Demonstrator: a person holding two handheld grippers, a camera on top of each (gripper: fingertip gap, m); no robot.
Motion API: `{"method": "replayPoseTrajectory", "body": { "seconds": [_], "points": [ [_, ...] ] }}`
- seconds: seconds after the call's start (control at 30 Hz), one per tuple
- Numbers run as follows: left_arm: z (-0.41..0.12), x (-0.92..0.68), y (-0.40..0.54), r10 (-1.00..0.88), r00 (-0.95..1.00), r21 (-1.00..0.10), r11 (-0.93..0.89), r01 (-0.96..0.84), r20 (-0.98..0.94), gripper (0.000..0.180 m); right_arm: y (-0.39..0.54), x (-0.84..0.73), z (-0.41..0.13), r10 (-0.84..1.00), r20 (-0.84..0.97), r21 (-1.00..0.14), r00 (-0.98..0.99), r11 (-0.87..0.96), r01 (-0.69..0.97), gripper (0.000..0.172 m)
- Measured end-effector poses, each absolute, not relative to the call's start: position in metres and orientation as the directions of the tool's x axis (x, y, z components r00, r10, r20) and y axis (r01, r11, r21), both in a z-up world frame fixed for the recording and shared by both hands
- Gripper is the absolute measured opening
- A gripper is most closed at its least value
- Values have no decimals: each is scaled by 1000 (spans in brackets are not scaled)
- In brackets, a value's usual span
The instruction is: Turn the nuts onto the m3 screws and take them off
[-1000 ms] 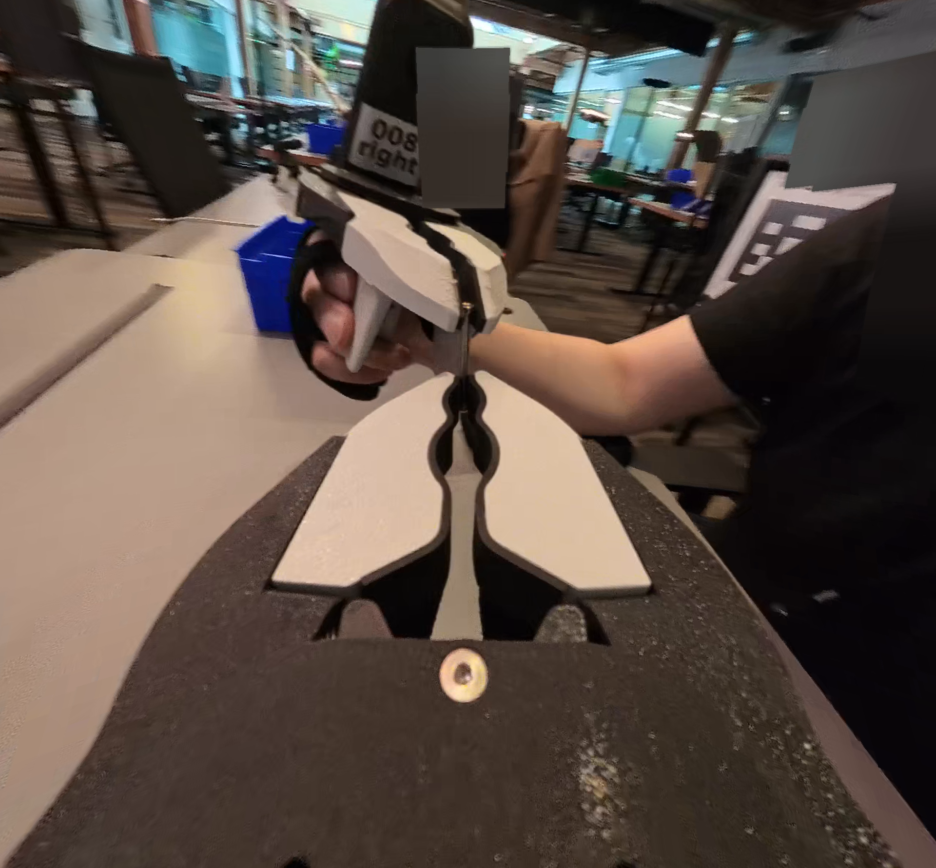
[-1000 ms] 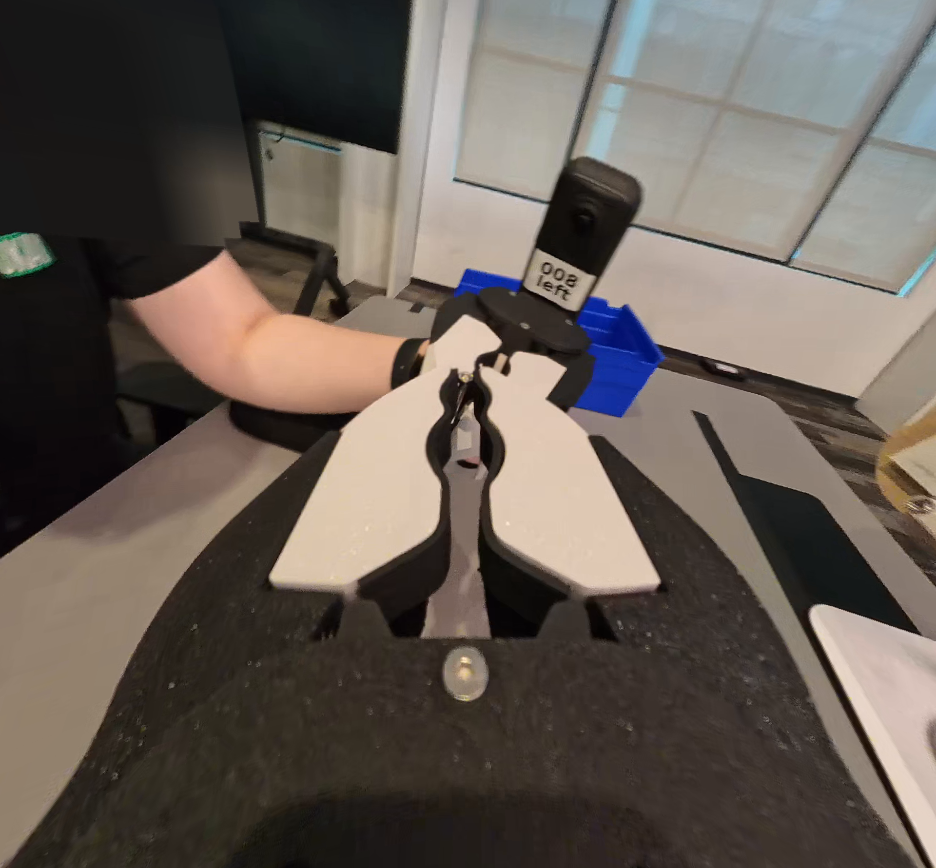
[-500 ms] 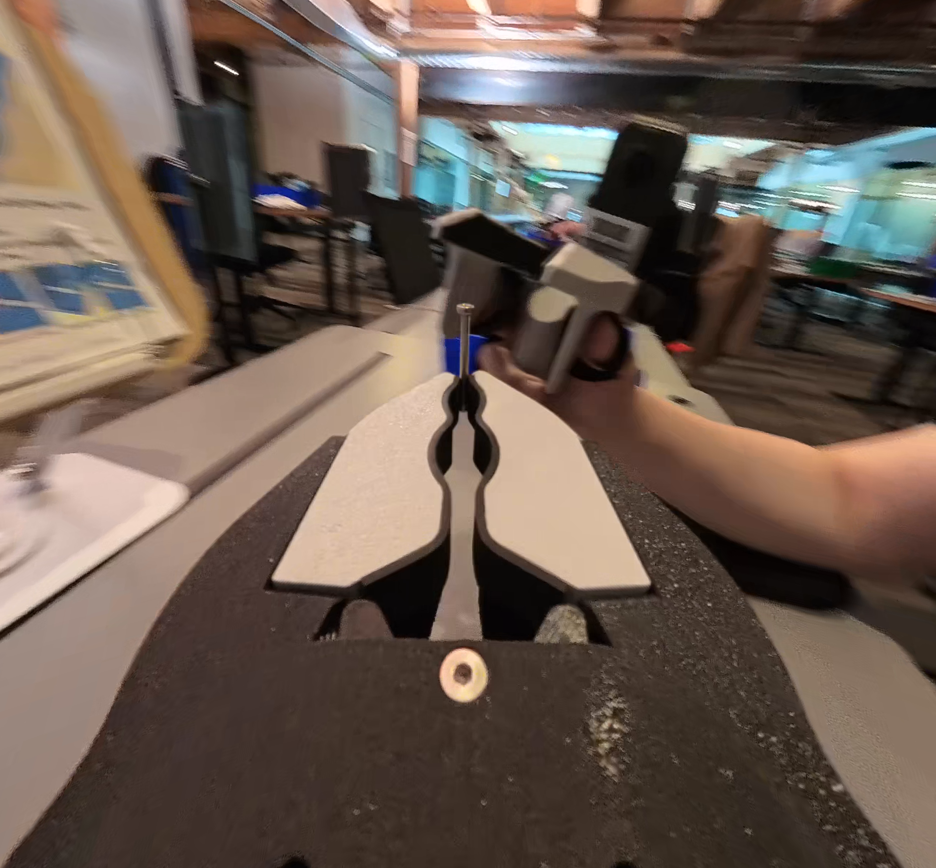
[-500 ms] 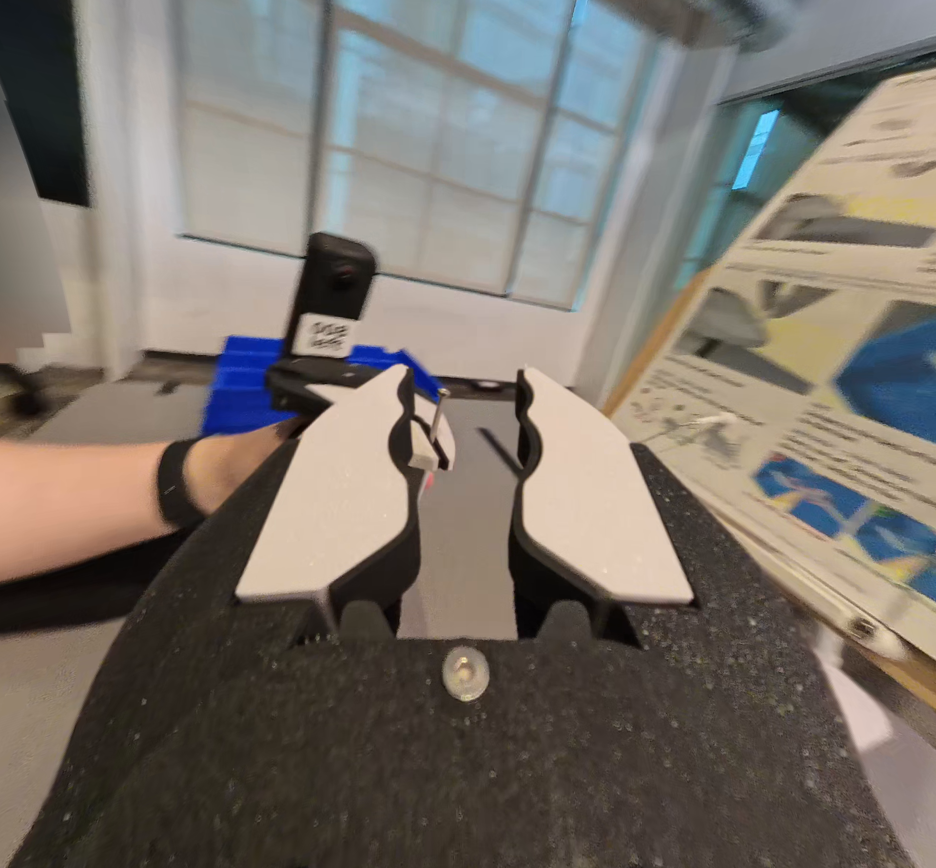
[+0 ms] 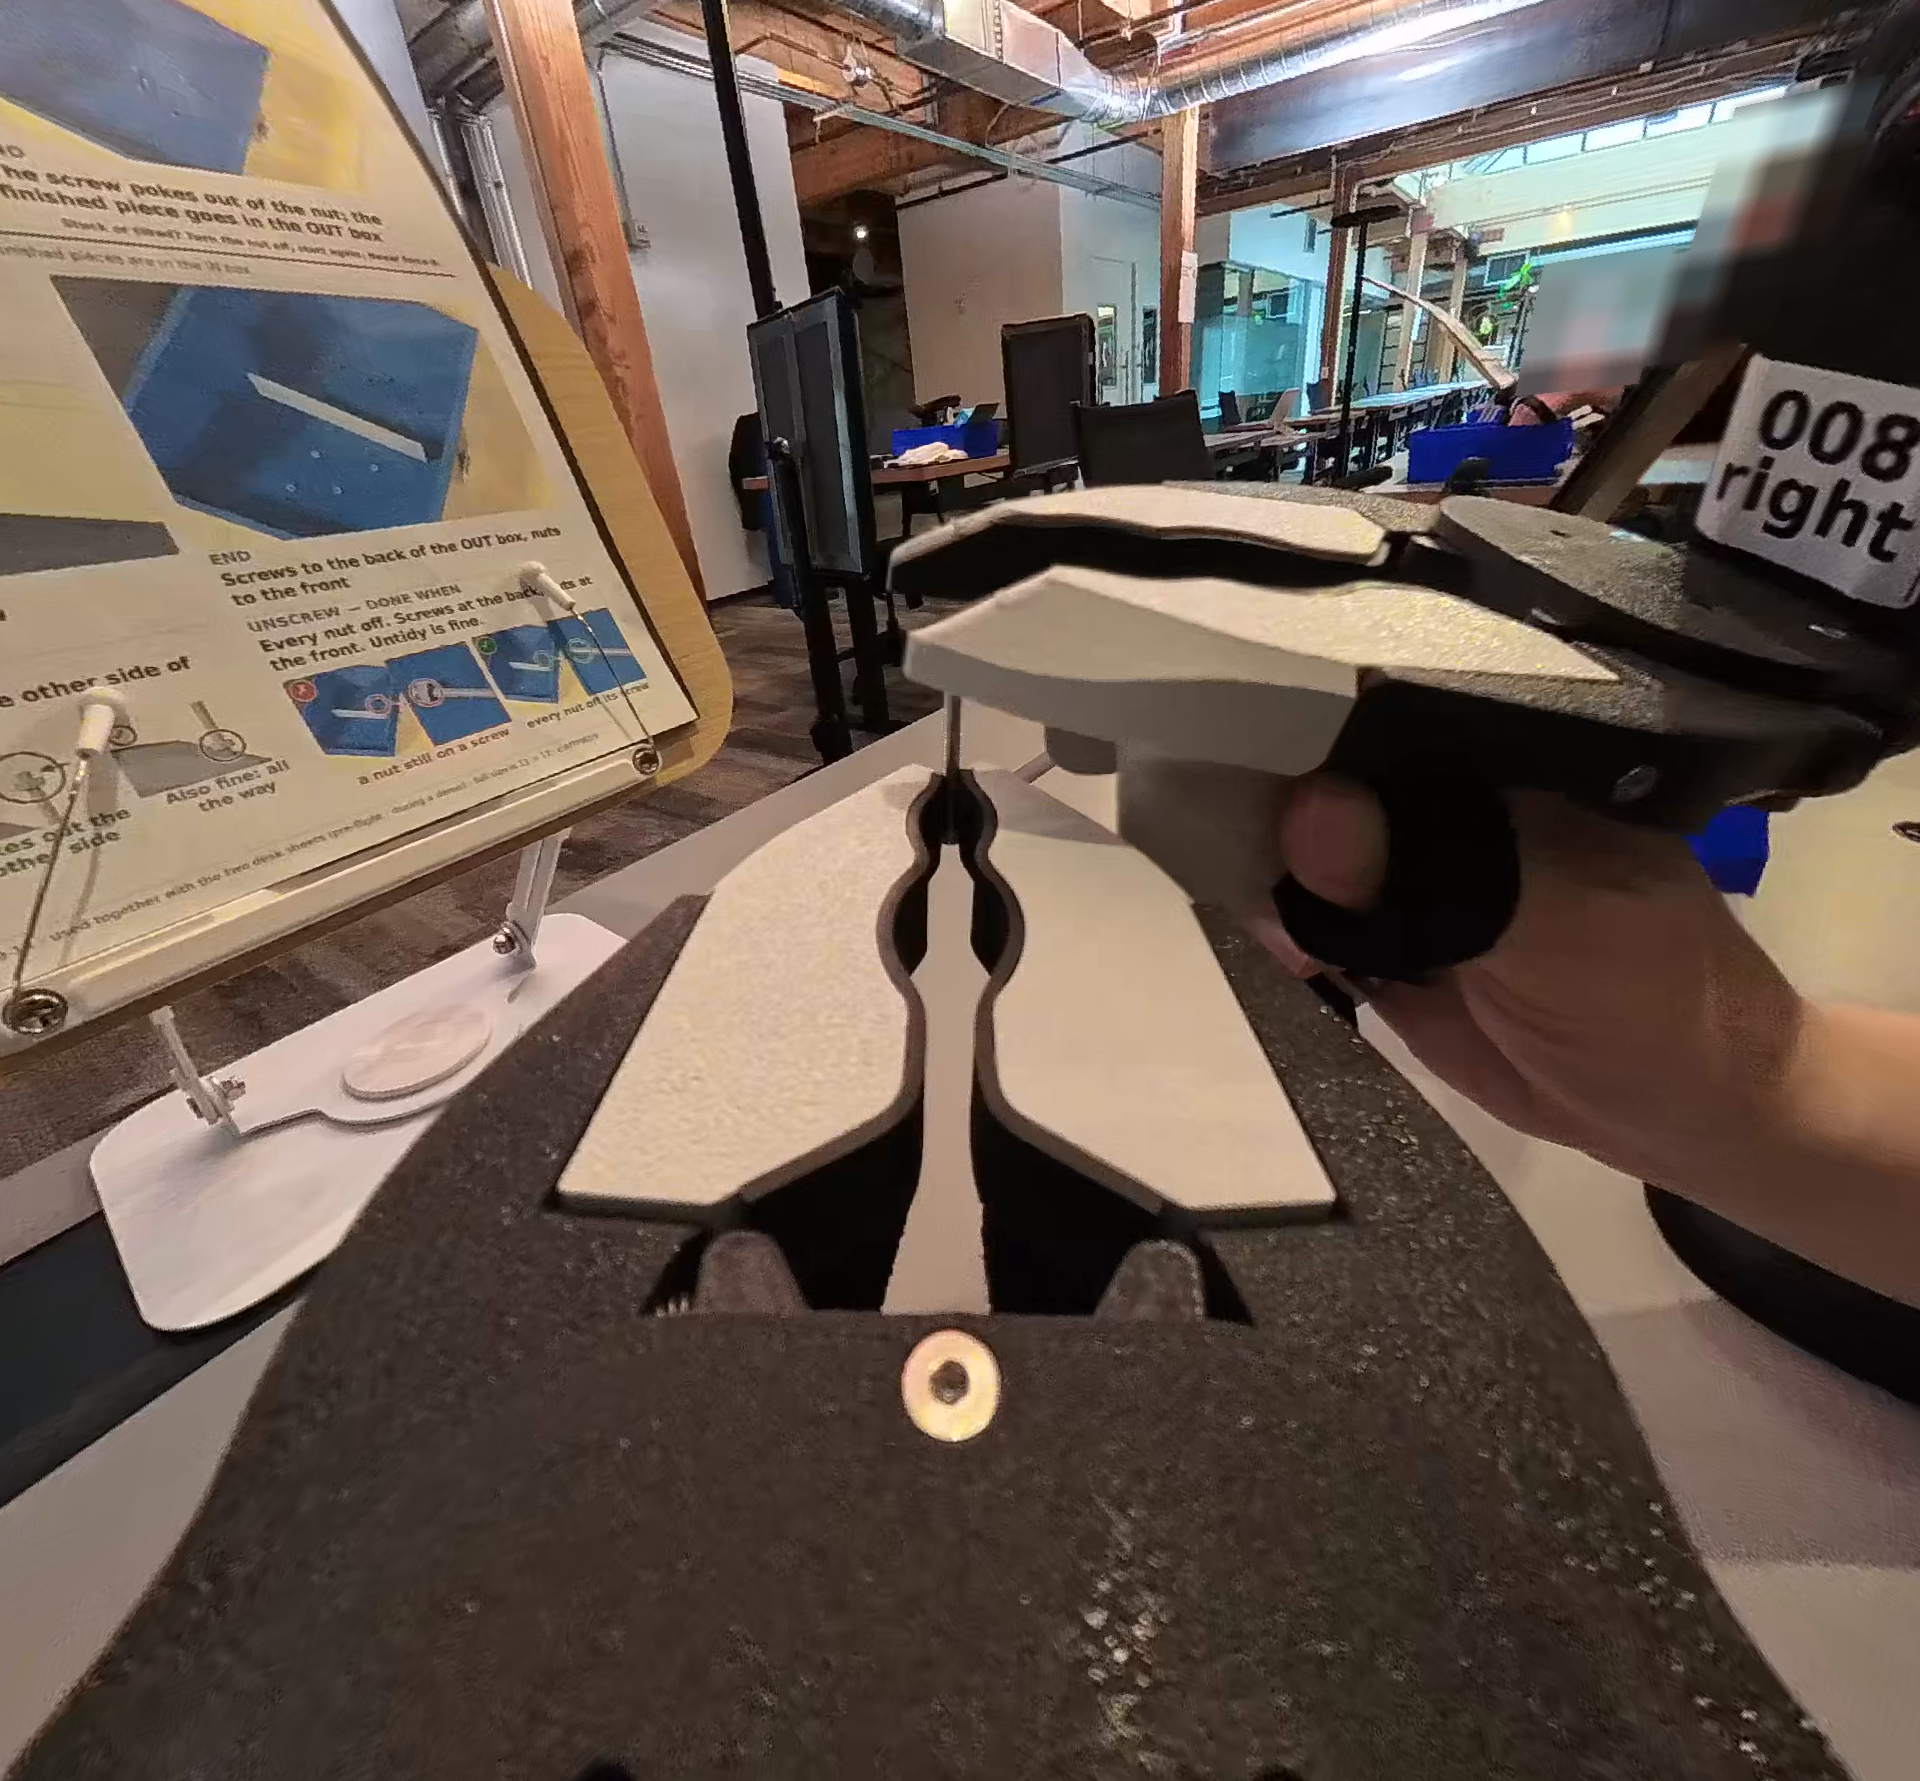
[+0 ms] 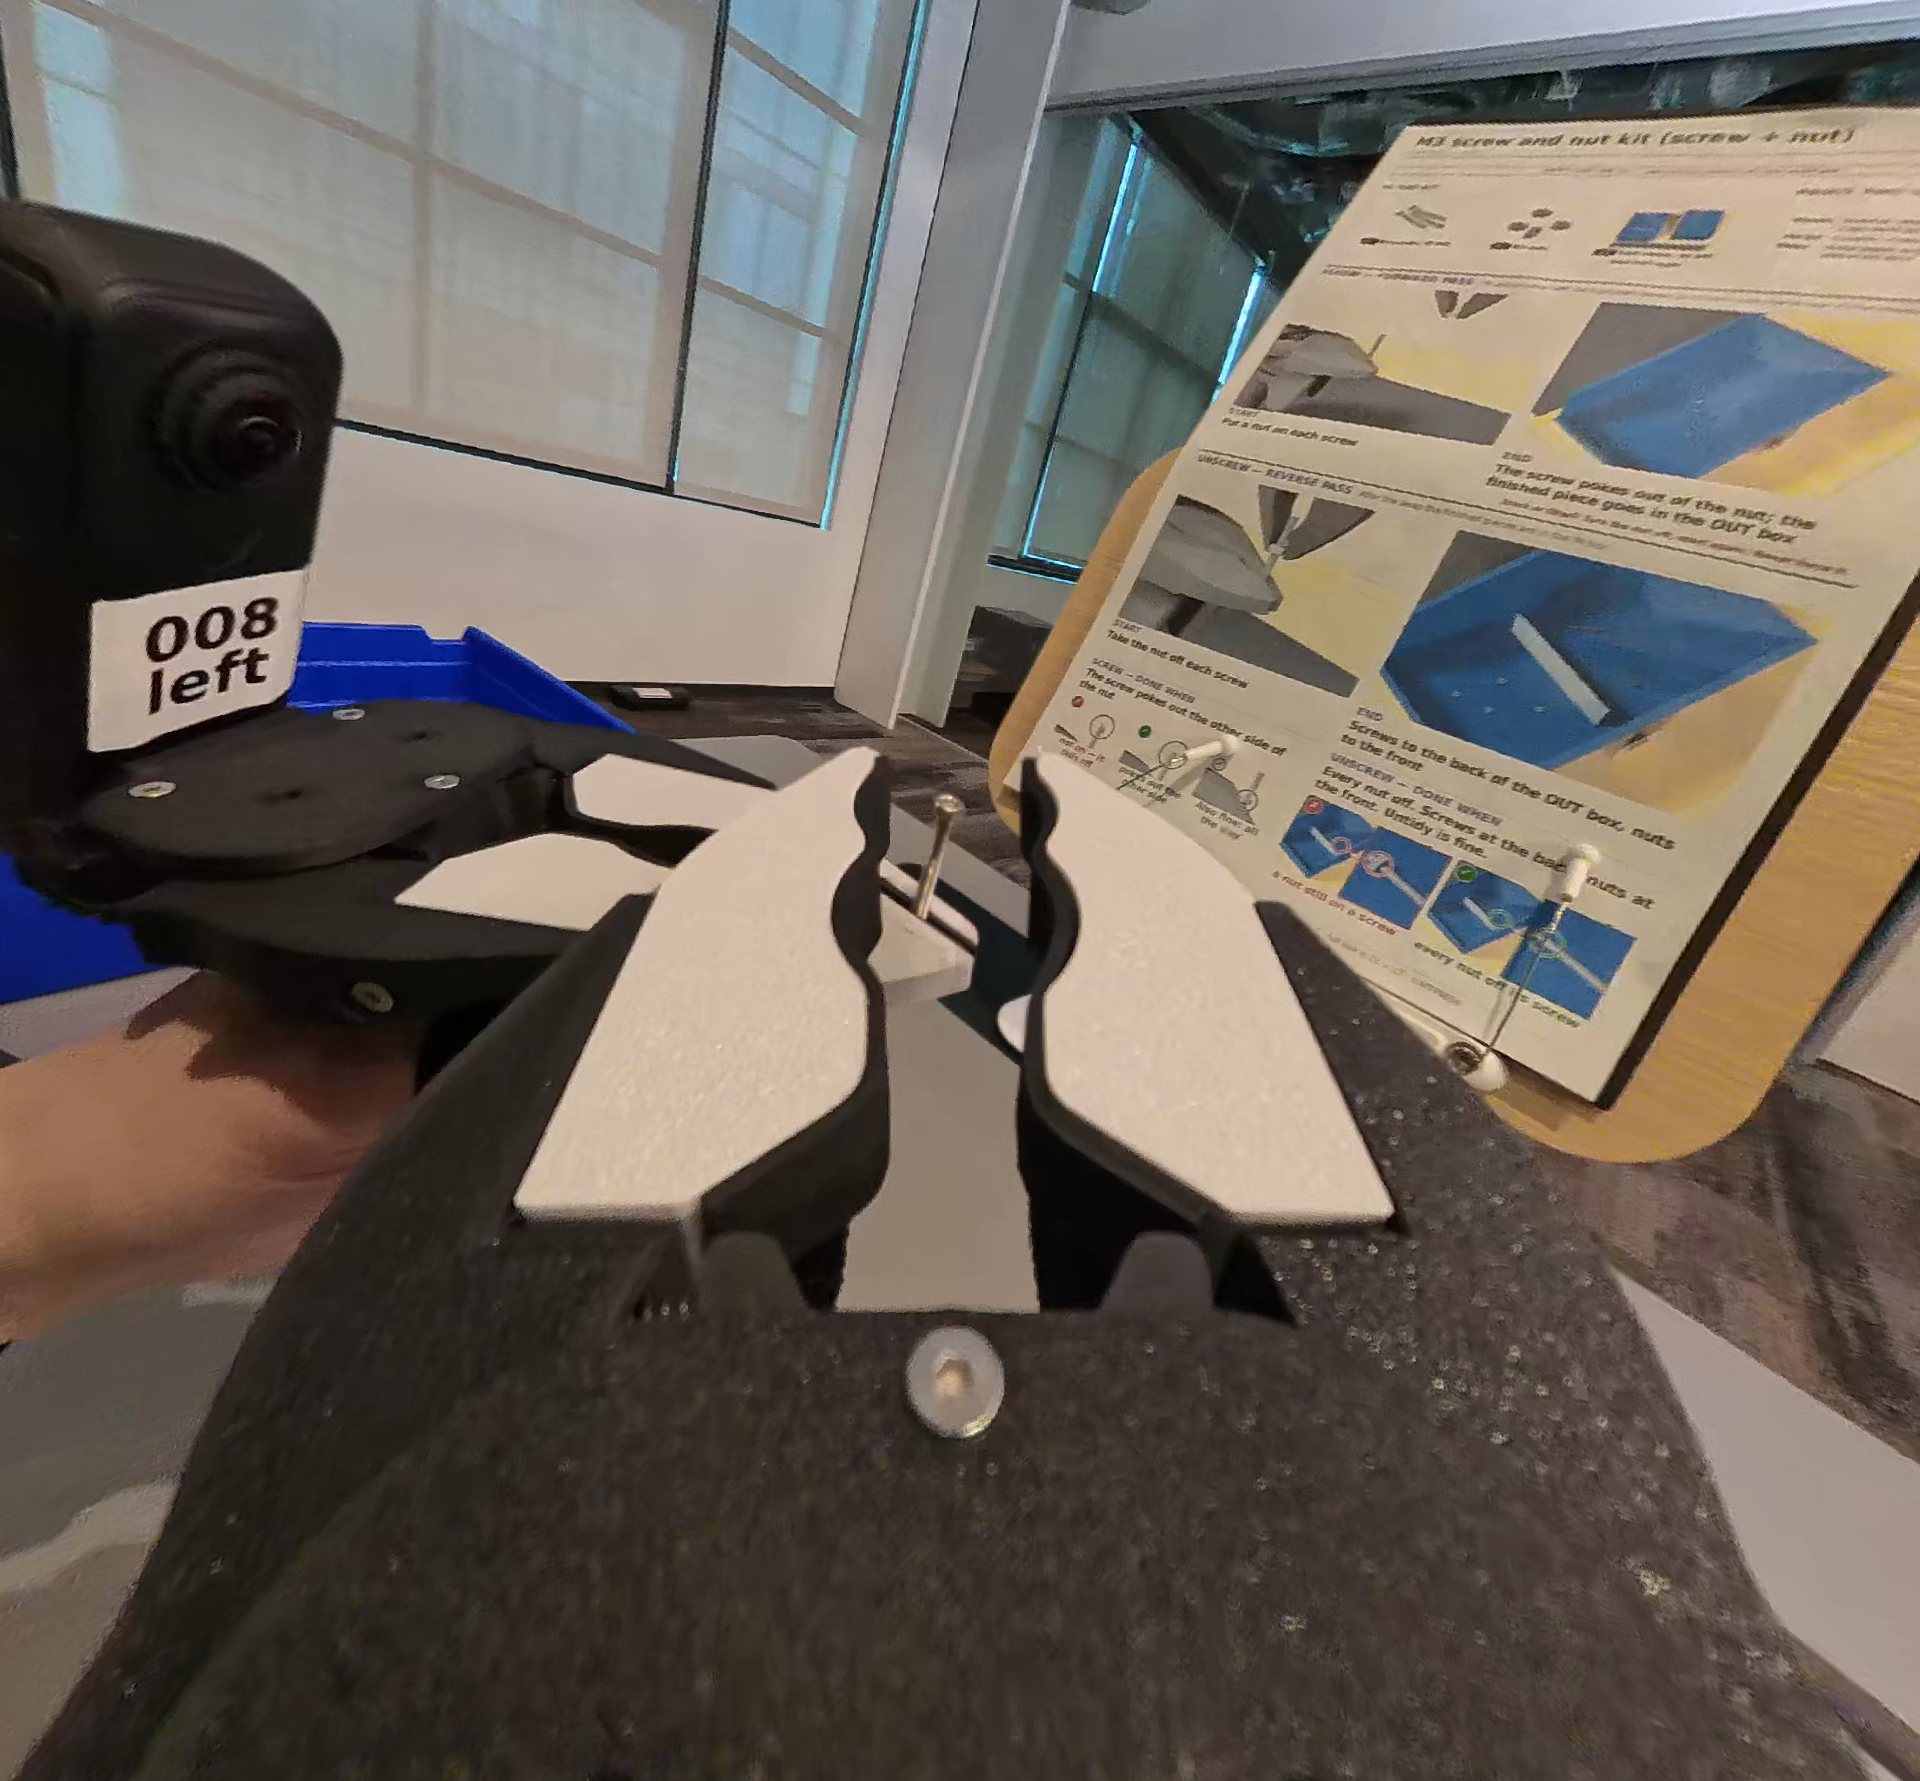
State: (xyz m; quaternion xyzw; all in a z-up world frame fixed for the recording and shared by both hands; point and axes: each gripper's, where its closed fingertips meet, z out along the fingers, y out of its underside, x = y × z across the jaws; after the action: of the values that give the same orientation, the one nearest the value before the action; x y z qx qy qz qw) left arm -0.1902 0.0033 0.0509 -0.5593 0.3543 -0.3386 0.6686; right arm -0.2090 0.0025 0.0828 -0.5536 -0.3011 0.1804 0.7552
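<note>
My left gripper is shut on a thin metal screw that stands upright out of its fingertips. The right wrist view shows the same screw, head up, held by the left gripper. My right gripper is open; its two pads stand on either side of the screw's head with a gap on each side and do not touch it. In the left wrist view the right gripper comes in from the right, just above the screw, with a hand on its handle.
A printed instruction board on a white stand stands close ahead; it also shows in the right wrist view. A blue bin sits behind the left gripper. The grey table lies below. Less than 4 cm separates the two grippers' tips.
Both grippers have swung round to face the instruction board. My right gripper, shut at the screw's top a second ago, has opened and then narrowed partly. My left gripper stays shut on the screw.
</note>
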Motion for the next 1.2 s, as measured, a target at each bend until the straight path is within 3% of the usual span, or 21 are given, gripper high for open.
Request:
{"method": "replayPoseTrajectory", "body": {
  "seconds": [0.2, 0.47, 0.73, 0.93, 1.2],
  "points": [
    [55, -191, 1, -841, 527, -984, 172, 49, -121, 2, 0, -210, 83, 616, 259, -946, 744, 319, 65, 7],
    [59, -193, -5, -875, 472, -985, 159, 63, -111, 2, -7, -215, 87, 731, 218, -955, 647, 295, -11, 5],
    [64, -192, -50, -998, 38, -997, -45, 66, 48, 2, -49, -216, 92, 987, 103, -968, 121, 128, -214, 6],
    [58, -183, -97, -926, -312, -976, -218, -14, 212, 2, -89, -204, 85, 967, 178, -965, -183, 135, -224, 5],
    [50, -183, -122, -810, -501, -949, -303, -86, 305, 2, -112, -199, 76, 915, 140, -977, -379, 67, -200, 5]
  ]
}}
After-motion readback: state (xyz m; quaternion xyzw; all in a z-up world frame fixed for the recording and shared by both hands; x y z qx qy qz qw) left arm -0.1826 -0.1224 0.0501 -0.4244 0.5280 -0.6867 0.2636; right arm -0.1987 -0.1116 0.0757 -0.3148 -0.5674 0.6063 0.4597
